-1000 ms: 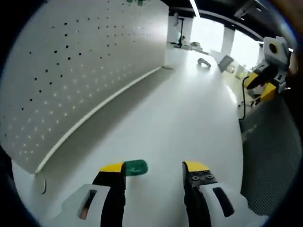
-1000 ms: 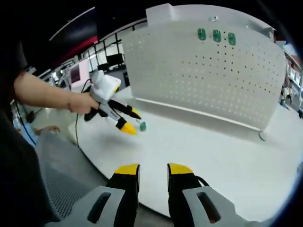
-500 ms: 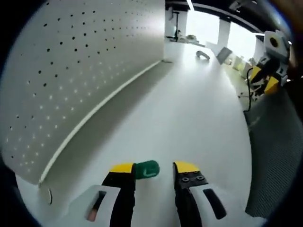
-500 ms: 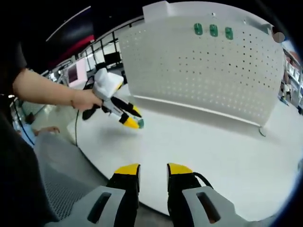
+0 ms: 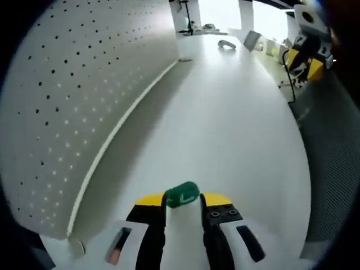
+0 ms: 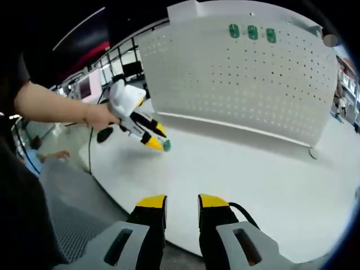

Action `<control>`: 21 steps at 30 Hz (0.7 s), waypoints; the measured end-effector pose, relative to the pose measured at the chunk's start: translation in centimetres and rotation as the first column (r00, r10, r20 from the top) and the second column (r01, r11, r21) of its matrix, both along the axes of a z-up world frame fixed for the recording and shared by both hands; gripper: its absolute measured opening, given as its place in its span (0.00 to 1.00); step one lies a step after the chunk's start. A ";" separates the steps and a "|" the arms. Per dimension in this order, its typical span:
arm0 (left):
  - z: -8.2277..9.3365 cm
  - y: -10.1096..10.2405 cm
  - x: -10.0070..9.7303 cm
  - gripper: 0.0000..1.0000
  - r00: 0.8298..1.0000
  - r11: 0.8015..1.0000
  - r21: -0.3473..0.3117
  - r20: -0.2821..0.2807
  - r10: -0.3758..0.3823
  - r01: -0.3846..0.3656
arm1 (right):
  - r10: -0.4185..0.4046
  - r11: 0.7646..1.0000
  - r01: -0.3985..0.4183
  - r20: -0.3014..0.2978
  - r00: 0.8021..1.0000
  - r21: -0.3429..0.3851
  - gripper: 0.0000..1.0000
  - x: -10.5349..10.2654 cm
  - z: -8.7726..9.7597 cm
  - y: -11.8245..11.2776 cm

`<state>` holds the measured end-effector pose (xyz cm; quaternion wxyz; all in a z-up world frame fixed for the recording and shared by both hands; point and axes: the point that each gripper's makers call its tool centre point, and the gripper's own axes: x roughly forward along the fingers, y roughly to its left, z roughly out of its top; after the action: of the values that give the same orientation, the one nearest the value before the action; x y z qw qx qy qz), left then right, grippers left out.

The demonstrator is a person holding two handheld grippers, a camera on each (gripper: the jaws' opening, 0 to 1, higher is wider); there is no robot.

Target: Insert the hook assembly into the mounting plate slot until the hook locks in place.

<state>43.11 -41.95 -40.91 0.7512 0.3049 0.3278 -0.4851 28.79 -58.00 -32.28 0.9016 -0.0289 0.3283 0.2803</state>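
1. The left gripper (image 5: 183,202), with yellow-tipped black jaws, has its jaws drawn close together on a small green plastic hook piece (image 5: 181,194), which sits pinched between the yellow tips; only the rounded green top shows, the rest being hidden between the jaws.
2. In the right gripper view the same left gripper (image 6: 154,140) is held by a person's hand (image 6: 101,117) just above the white tabletop (image 6: 247,174), with a speck of the green piece (image 6: 167,145) at its tip, too small to make out in shape.
3. The right gripper (image 6: 181,203) hangs over the near table edge, jaws parted by a narrow gap with nothing between them.
4. A tall white perforated mounting board (image 6: 242,84) stands upright along the far side of the table; in the left gripper view it runs along the left (image 5: 73,101), well apart from the held piece.
5. Three small green hooks (image 6: 252,32) sit in a row near the board's top edge, their detail too fine to read.
6. At the far end of the table a small dark curved object (image 5: 227,44) lies blurred and hard to identify.
7. A grey mesh surface (image 5: 332,163) is cut off at the right of the left gripper view.
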 end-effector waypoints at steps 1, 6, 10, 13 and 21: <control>0.1 0.0 0.1 0.23 1.000 1.000 0.001 0.006 -0.004 0.004 | -0.002 1.000 0.002 0.000 1.000 0.001 0.21 0.0 0.0 0.0; 0.4 -0.4 0.1 0.13 0.999 0.999 0.006 0.015 -0.035 0.034 | -0.010 1.000 0.010 -0.008 1.000 0.002 0.20 0.0 -0.2 -0.3; 0.6 -0.8 0.1 0.11 0.999 0.999 -0.008 0.014 -0.040 0.040 | -0.011 1.000 0.011 -0.011 1.000 0.002 0.20 0.1 -0.3 -0.3; 0.7 -1.1 0.2 0.10 0.998 0.998 0.010 0.037 -0.055 0.055 | -0.010 1.000 0.010 -0.011 1.000 0.005 0.20 0.1 -0.3 -0.1; 1.2 -1.4 0.5 0.09 0.998 0.999 0.000 0.043 -0.039 0.039 | -0.006 1.000 0.006 -0.009 1.000 0.007 0.20 0.1 -0.3 0.1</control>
<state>43.60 -43.40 -39.73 0.7486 0.3214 0.3051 -0.4931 28.88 -57.95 -32.53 0.9009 -0.0236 0.3316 0.2790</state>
